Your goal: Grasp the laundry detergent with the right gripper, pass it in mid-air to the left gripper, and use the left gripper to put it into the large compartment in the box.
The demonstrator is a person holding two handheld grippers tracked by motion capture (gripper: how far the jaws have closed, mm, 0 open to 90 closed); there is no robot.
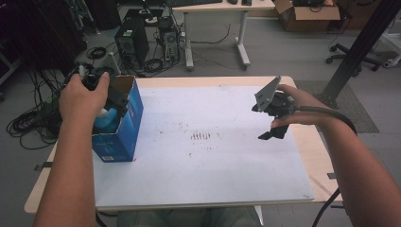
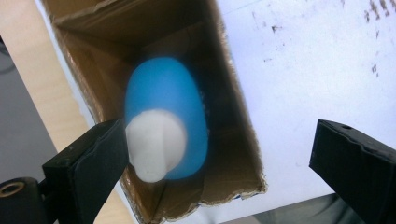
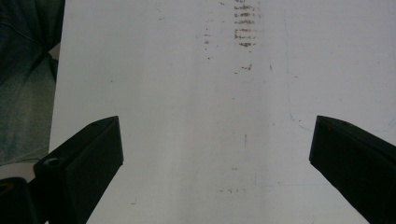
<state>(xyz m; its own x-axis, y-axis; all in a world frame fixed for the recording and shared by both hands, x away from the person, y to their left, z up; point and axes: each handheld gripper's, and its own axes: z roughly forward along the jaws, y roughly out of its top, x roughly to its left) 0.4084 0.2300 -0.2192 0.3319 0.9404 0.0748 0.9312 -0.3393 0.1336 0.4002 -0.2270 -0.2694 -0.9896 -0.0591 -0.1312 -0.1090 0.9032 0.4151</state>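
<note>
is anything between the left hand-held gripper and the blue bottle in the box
Nothing visible. The left hand-held gripper hangs open right above the blue bottle, which sits inside the open cardboard box; only the box walls flank it.

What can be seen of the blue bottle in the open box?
The blue bottle is a rounded, smooth, plastic-looking body with a white cap. It sits inside the open blue cardboard box at the table's left edge, cap end toward the opening, blurred in the left gripper view. The left claw hangs open above it; one jaw appears beside the cap, and contact cannot be told.
</note>
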